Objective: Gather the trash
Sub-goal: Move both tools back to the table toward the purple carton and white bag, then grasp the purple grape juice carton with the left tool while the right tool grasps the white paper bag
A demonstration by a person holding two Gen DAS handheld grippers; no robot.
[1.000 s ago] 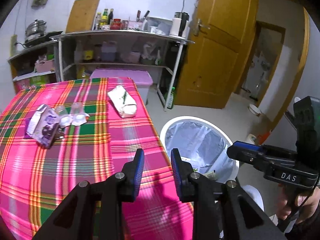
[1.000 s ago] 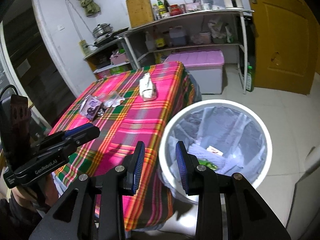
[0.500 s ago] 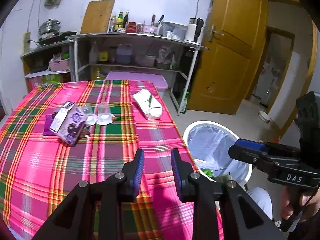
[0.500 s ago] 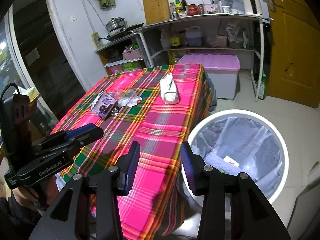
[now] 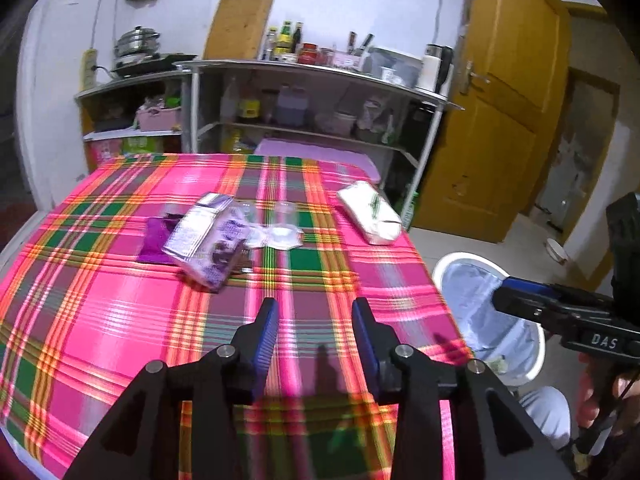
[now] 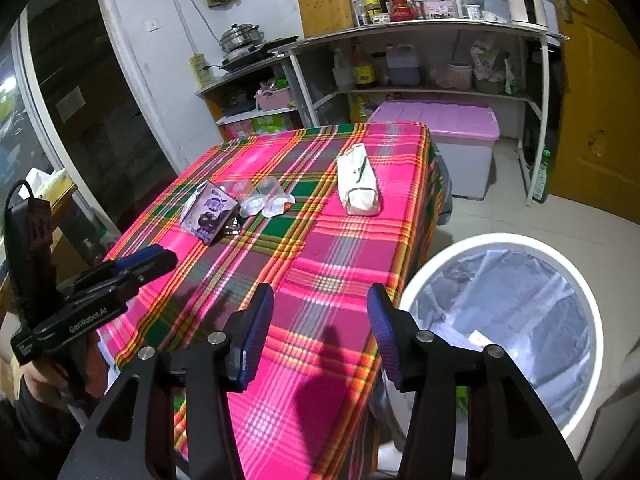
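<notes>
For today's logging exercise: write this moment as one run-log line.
left gripper: open, empty | right gripper: open, empty | purple drink carton, clear plastic cups: on plaid tablecloth | white lined bin: beside table

Your left gripper hangs over the plaid tablecloth, jaws apart and empty. Ahead and slightly left of it lies the purple carton, with clear plastic cups just beyond. The white packet sits ahead-right. The lined bin stands off to its right, beside your right gripper.
</notes>
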